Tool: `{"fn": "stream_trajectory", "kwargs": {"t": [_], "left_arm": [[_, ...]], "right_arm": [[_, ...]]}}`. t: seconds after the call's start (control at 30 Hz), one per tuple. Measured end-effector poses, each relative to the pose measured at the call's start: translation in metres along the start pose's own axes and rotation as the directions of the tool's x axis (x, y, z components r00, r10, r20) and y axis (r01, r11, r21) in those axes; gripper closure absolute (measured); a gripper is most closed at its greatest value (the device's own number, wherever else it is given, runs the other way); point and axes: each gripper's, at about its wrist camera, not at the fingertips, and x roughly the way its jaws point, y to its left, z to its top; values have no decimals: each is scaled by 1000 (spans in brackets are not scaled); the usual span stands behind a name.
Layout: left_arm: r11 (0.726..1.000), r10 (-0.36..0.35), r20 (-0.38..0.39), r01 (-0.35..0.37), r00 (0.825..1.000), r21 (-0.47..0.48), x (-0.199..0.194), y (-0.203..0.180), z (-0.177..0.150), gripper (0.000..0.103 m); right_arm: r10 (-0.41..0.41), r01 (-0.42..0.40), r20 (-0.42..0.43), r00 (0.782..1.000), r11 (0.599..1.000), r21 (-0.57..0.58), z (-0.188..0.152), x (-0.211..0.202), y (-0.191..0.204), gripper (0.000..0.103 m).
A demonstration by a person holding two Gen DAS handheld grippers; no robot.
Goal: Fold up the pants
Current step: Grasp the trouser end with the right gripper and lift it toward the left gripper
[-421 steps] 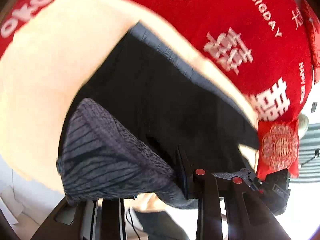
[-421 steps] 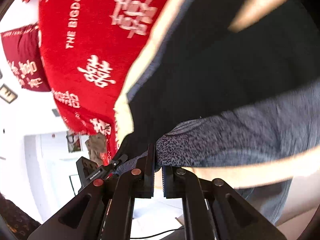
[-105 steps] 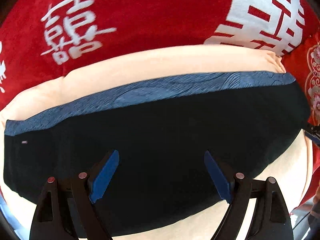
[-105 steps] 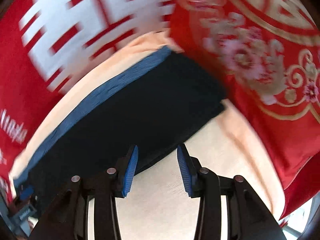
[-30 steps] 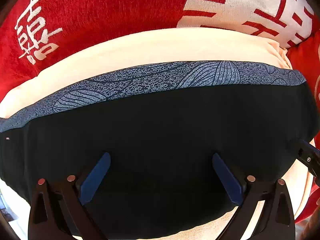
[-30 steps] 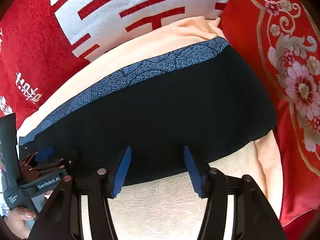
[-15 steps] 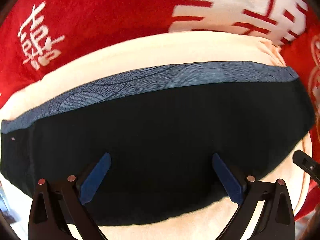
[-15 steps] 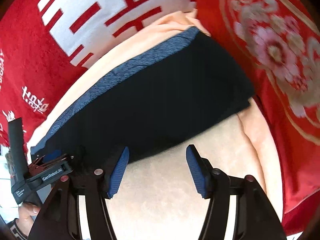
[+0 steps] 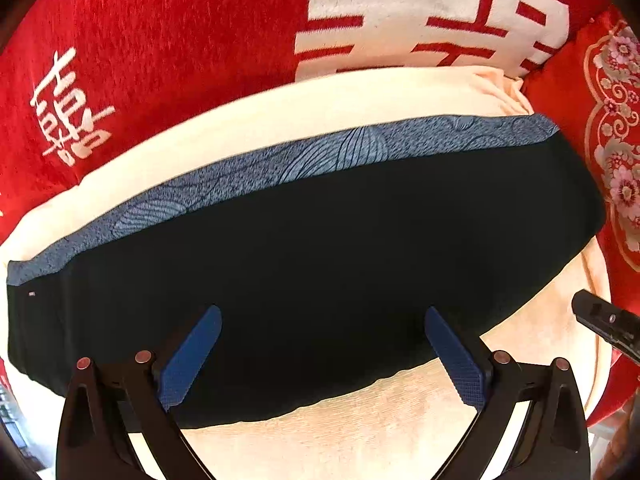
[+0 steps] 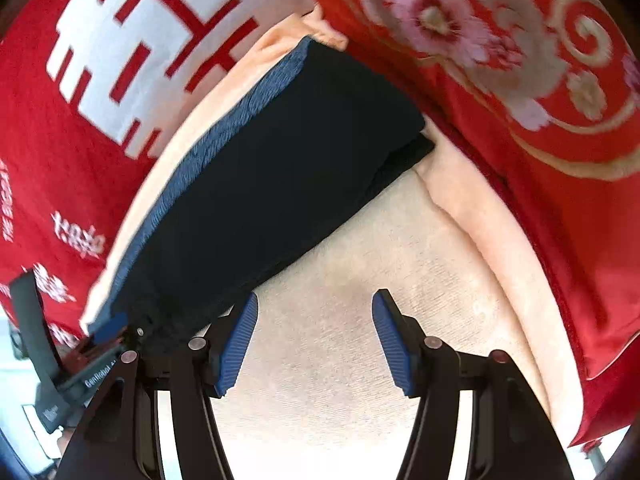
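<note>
The pants (image 9: 320,248) lie folded into a flat dark band on a cream blanket (image 9: 280,120), with a blue patterned layer (image 9: 280,164) showing along the far edge. My left gripper (image 9: 320,344) is wide open, its blue pads just above the pants' near edge, holding nothing. In the right wrist view the folded pants (image 10: 272,176) run diagonally from lower left to upper right. My right gripper (image 10: 314,338) is open and empty over bare blanket (image 10: 380,248), beside the pants' near edge. The left gripper's body (image 10: 60,364) shows at the lower left.
Red bedding with white characters (image 9: 160,40) lies behind the blanket. A red cushion with gold and pink flowers (image 10: 500,60) borders the pants' right end. The right gripper's tip (image 9: 604,320) shows at the right edge of the left wrist view.
Both grippers have pulled back from the folded pants. The right gripper has swung right, off the pants and over bare blanket. The pants lie still.
</note>
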Motion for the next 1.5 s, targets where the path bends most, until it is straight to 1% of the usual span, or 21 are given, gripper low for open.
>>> {"fn": "stream_trajectory", "kwargs": {"t": [0.1, 0.2, 0.27, 0.37, 0.47, 0.6, 0.73, 0.87, 0.97, 1.0, 1.07, 1.1, 1.13, 1.17, 1.2, 1.27, 1.33, 1.4, 1.43, 1.47, 1.5], "left_arm": [[1000, 3, 5, -3, 1000, 3, -2, -9, 6, 1], [1000, 6, 9, -6, 1000, -6, -2, -18, 14, 1], [1000, 9, 21, -8, 1000, -22, 4, -21, 19, 1], [998, 37, 25, -36, 999, -55, 13, -24, 22, 1], [995, 63, -21, -64, 998, -81, 33, -22, 24, 1], [990, 17, -35, -21, 999, -142, 43, -13, 20, 1], [992, 28, -19, -30, 999, -120, 44, -16, 18, 1], [993, 21, -13, -22, 1000, -116, 46, -16, 18, 1], [994, 18, -7, -19, 1000, -105, 47, -15, 17, 1], [995, 18, -10, -19, 1000, -97, 47, -15, 19, 1], [996, 41, -7, -41, 999, -85, 42, -15, 22, 4], [995, 57, 6, -56, 998, -81, 37, -14, 24, 18], [995, 68, 24, -66, 997, -70, 32, -14, 26, 31], [997, 59, 37, -56, 998, -59, 26, -13, 29, 33], [997, 51, 52, -48, 997, -57, 22, -12, 30, 33], [999, 16, 100, -12, 995, -39, 12, -14, 34, 33], [1000, -23, 119, 23, 993, 1, 11, -23, 37, 33], [998, -56, 96, 53, 994, 38, 22, -37, 40, 33], [998, -61, 65, 59, 996, 37, 34, -40, 38, 33], [997, -79, 39, 79, 996, 7, 45, -38, 35, 33], [994, -104, 72, 106, 992, -25, 48, -34, 31, 33]], "right_arm": [[46, -47, 30, 999, 998, 42, 2, -3, -8, 39], [124, -128, 60, 991, 989, 75, 3, -3, -17, 39], [194, -201, 76, 978, 974, 100, 3, 0, -23, 39], [264, -274, 90, 960, 952, 134, 4, 6, -29, 39], [287, -298, 91, 953, 943, 147, 4, 16, -30, 39], [321, -338, 129, 938, 929, 147, 3, 24, -35, 39], [350, -382, 205, 914, 913, 145, 13, 32, -36, 39], [347, -396, 278, 896, 907, 145, 20, 34, -35, 37], [329, -388, 303, 894, 908, 159, 26, 36, -31, 36], [323, -383, 293, 900, 907, 177, 30, 38, -29, 39], [291, -346, 248, 924, 912, 219, 35, 42, -30, 73], [290, -341, 224, 930, 911, 234, 38, 43, -31, 89], [303, -353, 225, 926, 906, 234, 39, 42, -31, 89], [301, -347, 220, 928, 913, 214, 39, 39, -29, 89], [296, -335, 220, 930, 926, 172, 40, 32, -22, 89], [303, -337, 229, 925, 933, 130, 40, 21, -13, 89], [313, -341, 240, 919, 937, 82, 40, 9, 0, 89], [317, -337, 247, 916, 940, 45, 40, 2, 11, 89], [319, -336, 246, 915, 941, 31, 40, -1, 16, 89], [318, -333, 236, 918, 943, 25, 40, -2, 18, 89], [312, -322, 218, 925, 947, 13, 39, 1, 24, 89]]}}
